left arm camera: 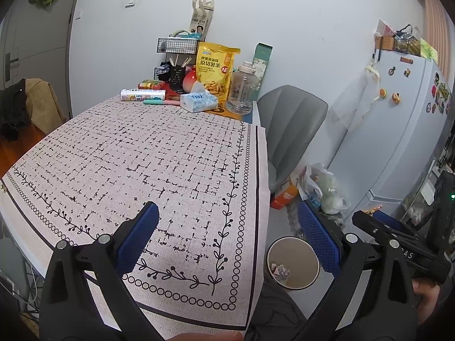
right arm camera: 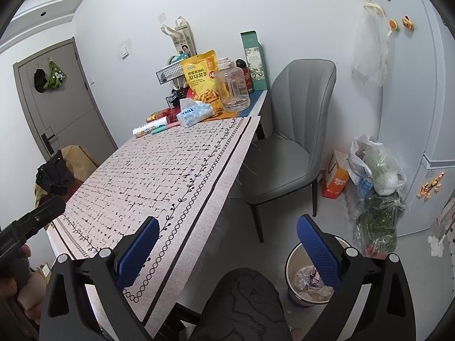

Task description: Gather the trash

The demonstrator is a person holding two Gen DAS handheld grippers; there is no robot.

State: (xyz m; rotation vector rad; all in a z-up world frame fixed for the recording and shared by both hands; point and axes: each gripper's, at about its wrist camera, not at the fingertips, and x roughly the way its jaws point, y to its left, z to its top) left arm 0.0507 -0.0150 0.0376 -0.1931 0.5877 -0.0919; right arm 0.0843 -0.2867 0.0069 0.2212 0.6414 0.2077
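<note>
Your left gripper [left arm camera: 227,227] stands wide apart with nothing between its blue pads [left arm camera: 139,238]; it hangs over the near corner of the bench [left arm camera: 159,153], which a patterned cloth covers. Your right gripper [right arm camera: 227,241] is just as wide and just as empty, held off the bench's edge above your knee [right arm camera: 241,301].

In the left view, the bin [left arm camera: 293,264] sits on the floor at 5 o'clock, just beside the bench edge, partly behind the right pad. Scraps of trash [left arm camera: 280,271] lie at its bottom. In the right view, the same bin [right arm camera: 293,267] is at 5 o'clock, holding crumpled wrappers [right arm camera: 307,281].

The cloth in front of you carries no loose scraps that I can make out. The far end of the bench, at 12 o'clock, is crowded: a tissue pack [left arm camera: 199,102], a yellow snack bag [left arm camera: 216,71], a clear jug [left arm camera: 243,91] and a roll [left arm camera: 142,95] lying on its side. A grey chair [right arm camera: 295,130] stands at 1 o'clock in the right view, with bags [right arm camera: 375,170] on the floor near the fridge [right arm camera: 421,108].
</note>
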